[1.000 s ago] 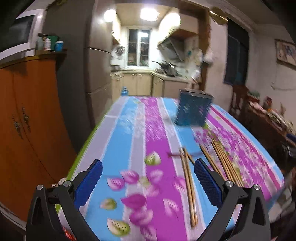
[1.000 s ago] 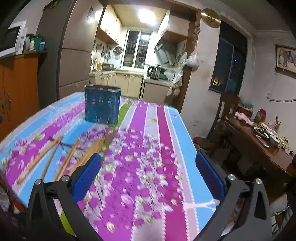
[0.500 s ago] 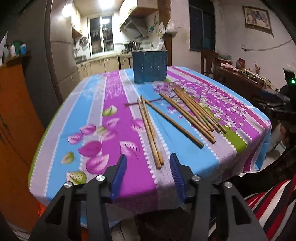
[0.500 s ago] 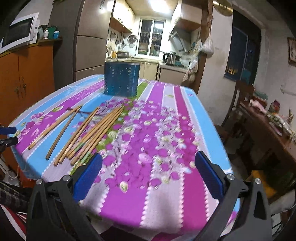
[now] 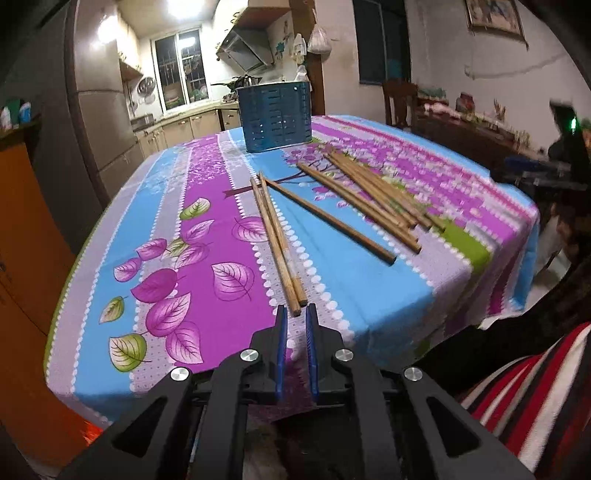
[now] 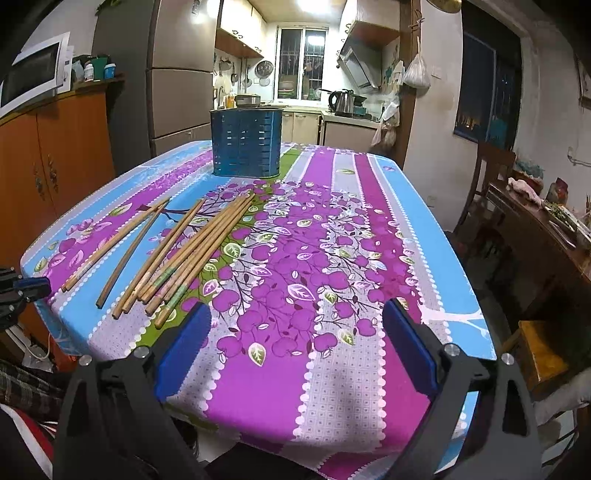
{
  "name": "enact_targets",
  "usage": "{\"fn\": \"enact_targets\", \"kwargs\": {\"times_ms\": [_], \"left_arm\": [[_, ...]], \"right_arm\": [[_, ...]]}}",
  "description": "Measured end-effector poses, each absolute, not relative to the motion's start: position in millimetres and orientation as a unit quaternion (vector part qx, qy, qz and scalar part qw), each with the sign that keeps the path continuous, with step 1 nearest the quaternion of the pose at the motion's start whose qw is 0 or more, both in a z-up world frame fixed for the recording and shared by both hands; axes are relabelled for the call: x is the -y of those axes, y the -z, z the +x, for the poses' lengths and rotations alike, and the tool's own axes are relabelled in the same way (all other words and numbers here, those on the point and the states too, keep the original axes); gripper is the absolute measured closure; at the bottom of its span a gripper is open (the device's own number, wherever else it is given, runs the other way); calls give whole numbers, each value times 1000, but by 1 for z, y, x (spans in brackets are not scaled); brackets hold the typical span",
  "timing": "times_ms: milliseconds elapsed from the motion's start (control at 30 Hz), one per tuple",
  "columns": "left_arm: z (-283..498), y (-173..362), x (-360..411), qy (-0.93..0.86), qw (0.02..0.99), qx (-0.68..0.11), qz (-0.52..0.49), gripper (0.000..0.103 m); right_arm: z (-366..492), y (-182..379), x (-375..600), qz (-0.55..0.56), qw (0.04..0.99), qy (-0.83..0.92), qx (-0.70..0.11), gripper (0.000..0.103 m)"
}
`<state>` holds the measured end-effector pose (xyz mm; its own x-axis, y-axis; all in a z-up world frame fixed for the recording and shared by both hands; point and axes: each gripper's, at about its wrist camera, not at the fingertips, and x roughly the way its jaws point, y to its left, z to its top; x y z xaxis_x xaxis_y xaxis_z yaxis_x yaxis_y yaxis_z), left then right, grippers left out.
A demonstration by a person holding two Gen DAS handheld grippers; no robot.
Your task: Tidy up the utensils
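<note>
The left gripper (image 5: 295, 314) has just clenched almost shut on nothing, short of the chopstick pair (image 5: 279, 243) at the tabletop's near edge, while the right gripper (image 6: 295, 332), nothing between its slowly closing jaws, hangs released, so no chopstick has yet reached the blue holder (image 5: 275, 118) near the far edge.

You see the room lit by bright ceiling lamps (image 6: 312, 4) in the far kitchen, which glare white. The near corners are black, straight edges bend, and the right side of the left wrist view is blurred.
</note>
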<state>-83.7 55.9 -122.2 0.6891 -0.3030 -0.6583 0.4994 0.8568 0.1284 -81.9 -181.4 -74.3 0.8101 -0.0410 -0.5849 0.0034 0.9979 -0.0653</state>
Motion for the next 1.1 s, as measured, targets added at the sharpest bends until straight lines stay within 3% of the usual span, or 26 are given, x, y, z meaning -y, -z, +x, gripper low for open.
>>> {"fn": "enact_targets", "kwargs": {"times_ms": [833, 1100], "left_arm": [[-64, 133, -67, 174, 922, -323, 123, 90], [-67, 132, -62, 177, 922, -313, 143, 76]], "right_arm": [[-77, 75, 177, -32, 951, 13, -308, 12], [-77, 75, 173, -35, 952, 11, -304, 12]]}}
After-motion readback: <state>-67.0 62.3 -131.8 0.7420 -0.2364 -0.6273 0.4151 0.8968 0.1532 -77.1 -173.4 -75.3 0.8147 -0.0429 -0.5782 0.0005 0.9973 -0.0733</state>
